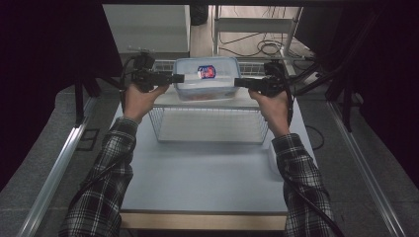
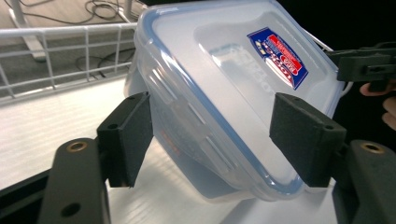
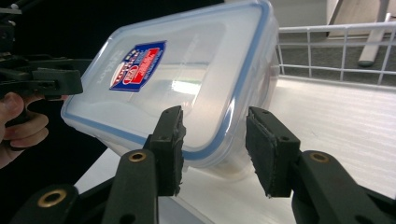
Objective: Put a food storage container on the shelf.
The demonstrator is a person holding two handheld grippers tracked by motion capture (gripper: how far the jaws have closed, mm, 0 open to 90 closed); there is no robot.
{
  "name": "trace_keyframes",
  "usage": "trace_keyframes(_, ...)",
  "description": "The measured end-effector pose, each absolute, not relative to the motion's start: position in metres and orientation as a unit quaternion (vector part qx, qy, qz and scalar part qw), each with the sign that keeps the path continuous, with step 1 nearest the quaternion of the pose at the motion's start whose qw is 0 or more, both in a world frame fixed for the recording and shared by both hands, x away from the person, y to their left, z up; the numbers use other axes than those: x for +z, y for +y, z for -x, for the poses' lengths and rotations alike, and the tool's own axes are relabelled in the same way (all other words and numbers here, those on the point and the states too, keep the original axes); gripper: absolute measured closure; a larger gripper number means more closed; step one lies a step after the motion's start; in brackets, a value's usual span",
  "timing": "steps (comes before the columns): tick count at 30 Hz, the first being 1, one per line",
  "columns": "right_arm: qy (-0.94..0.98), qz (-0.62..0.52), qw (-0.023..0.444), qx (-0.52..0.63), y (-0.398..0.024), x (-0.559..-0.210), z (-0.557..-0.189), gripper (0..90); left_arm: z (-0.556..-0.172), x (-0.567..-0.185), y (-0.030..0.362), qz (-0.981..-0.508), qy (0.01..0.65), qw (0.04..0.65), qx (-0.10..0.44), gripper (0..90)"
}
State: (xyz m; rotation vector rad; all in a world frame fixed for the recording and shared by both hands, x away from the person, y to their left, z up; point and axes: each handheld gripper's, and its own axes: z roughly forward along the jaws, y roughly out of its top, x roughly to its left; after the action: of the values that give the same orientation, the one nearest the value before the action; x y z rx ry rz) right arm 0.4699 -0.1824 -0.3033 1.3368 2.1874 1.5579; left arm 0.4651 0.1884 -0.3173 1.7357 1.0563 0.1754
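Now the smooth, slippery plastic box (image 1: 206, 78) sits between both open tongs (image 2: 212, 133) (image 3: 215, 140); grab its short ends.

White wire rack (image 1: 207, 123) stands on the pale surface (image 1: 197, 182); cables (image 1: 262, 47) lie on floor beyond rack.

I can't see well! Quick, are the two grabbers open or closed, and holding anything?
Left gripper: open, jaws either side of the plastic container, not squeezing.
Right gripper: open at the container's end, gripping nothing.
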Motion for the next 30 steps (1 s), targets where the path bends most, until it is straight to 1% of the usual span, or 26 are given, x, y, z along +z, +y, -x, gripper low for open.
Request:
trace_keyframes(2, 0.727, -0.446, 0.075, 0.517, -0.181, -0.302, -0.469, 56.8, -0.466, -0.319, 0.189, -0.720, 0.445, 0.527, 0.075, 33.1)
trace_keyframes(5, 0.728, -0.446, 0.076, 0.515, -0.181, -0.300, -0.468, 57.3, -0.470, -0.323, 0.188, -0.713, 0.446, 0.538, 0.058, 34.7)
trace_keyframes(7, 0.731, -0.444, 0.078, 0.513, -0.181, -0.300, -0.467, 57.5, -0.470, -0.323, 0.188, -0.712, 0.445, 0.540, 0.057, 35.5)
trace_keyframes(9, 0.731, -0.443, 0.080, 0.513, -0.181, -0.299, -0.467, 57.8, -0.469, -0.322, 0.187, -0.714, 0.443, 0.539, 0.062, 36.5)
trace_keyframes(12, 0.730, -0.439, 0.083, 0.517, -0.181, -0.300, -0.466, 57.8, -0.463, -0.319, 0.186, -0.720, 0.437, 0.532, 0.088, 38.6)
trace_keyframes(21, 0.737, -0.421, 0.089, 0.521, -0.184, -0.298, -0.458, 56.5, -0.448, -0.315, 0.192, -0.723, 0.415, 0.545, 0.089, 35.4)
trace_keyframes(24, 0.740, -0.410, 0.094, 0.525, -0.186, -0.300, -0.452, 52.8, -0.437, -0.317, 0.192, -0.729, 0.402, 0.545, 0.099, 31.7)
trace_keyframes(25, 0.740, -0.410, 0.094, 0.525, -0.186, -0.300, -0.452, 52.8, -0.437, -0.317, 0.192, -0.729, 0.402, 0.545, 0.099, 30.5)
trace_keyframes(26, 0.741, -0.407, 0.096, 0.525, -0.186, -0.301, -0.450, 51.6, -0.432, -0.320, 0.192, -0.732, 0.396, 0.543, 0.108, 30.5)
trace_keyframes(29, 0.748, -0.396, 0.108, 0.521, -0.187, -0.303, -0.445, 47.1, -0.427, -0.324, 0.192, -0.735, 0.391, 0.542, 0.114, 25.8)
trace_keyframes(30, 0.751, -0.391, 0.109, 0.521, -0.188, -0.304, -0.442, 43.7, -0.423, -0.328, 0.192, -0.737, 0.387, 0.542, 0.118, 23.1)
